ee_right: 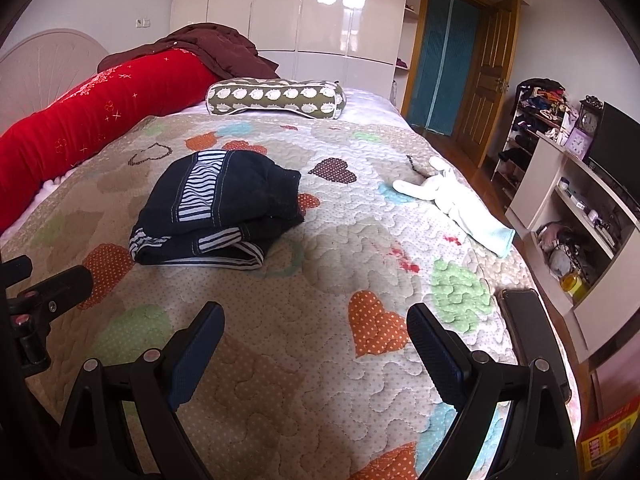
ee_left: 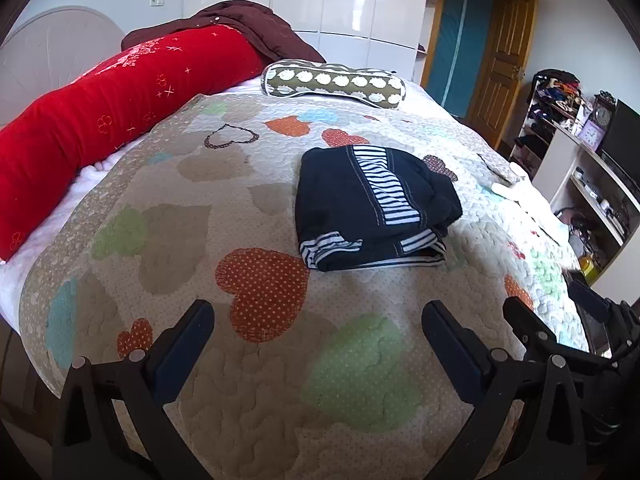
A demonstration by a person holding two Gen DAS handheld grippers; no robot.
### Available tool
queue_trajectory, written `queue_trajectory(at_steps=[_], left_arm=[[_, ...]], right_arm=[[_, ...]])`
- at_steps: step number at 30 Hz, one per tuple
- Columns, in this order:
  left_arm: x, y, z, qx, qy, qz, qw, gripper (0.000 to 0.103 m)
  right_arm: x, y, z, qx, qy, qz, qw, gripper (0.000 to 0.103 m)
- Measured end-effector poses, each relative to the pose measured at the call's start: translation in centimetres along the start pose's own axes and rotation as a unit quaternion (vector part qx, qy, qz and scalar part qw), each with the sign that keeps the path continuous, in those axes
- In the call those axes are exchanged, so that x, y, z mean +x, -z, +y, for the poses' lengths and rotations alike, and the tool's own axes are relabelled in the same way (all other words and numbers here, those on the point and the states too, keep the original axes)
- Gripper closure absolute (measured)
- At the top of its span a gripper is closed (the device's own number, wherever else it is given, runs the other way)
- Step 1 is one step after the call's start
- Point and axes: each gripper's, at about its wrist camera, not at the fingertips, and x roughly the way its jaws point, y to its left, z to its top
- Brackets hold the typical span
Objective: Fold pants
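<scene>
Directly beneath and between the spread fingers of both grippers, a quilted bedspread [ee_left: 280, 380] patterned with dotted hearts in orange, green, blue and tan is seen. Just outside the right finger of the right gripper [ee_right: 316, 332], a dark phone [ee_right: 528, 320] is laid near the quilt's edge. Ahead of the fingers, well apart from them, the pants [ee_left: 376, 204] are found folded into a compact dark navy bundle with blue-and-white striped panels and cuffs; they are placed ahead and slightly right of the left gripper [ee_left: 318, 328], and ahead and left of the right gripper's fingers. Farther right of the pants, a pale white and light-blue garment [ee_right: 452, 204] is spread on the quilt. Beyond the pants, an olive pillow [ee_right: 276, 98] with pale round motifs is set across the bed, with a long red bolster [ee_left: 120, 120] to its left and a dark maroon blanket [ee_left: 244, 28] heaped behind. At the back, glossy white wardrobe doors [ee_right: 304, 12], a wooden door [ee_right: 484, 80] and, to the right, shelving [ee_right: 580, 216] with clocks are visible.

Both grippers are held low over the near part of the quilt, pointed toward the pants, fingers wide apart and nothing gripped. The right gripper is seen just right of the left one.
</scene>
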Motion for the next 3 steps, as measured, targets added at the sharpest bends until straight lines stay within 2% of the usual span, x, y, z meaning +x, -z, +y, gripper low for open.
queue_trajectory(at_steps=[3], left_arm=[[0.09,0.09,-0.14,0.001,0.0,0.003,1.0,0.0]], right_arm=[[0.3,0.05,-0.16,0.005,-0.006,0.008,1.0,0.008]])
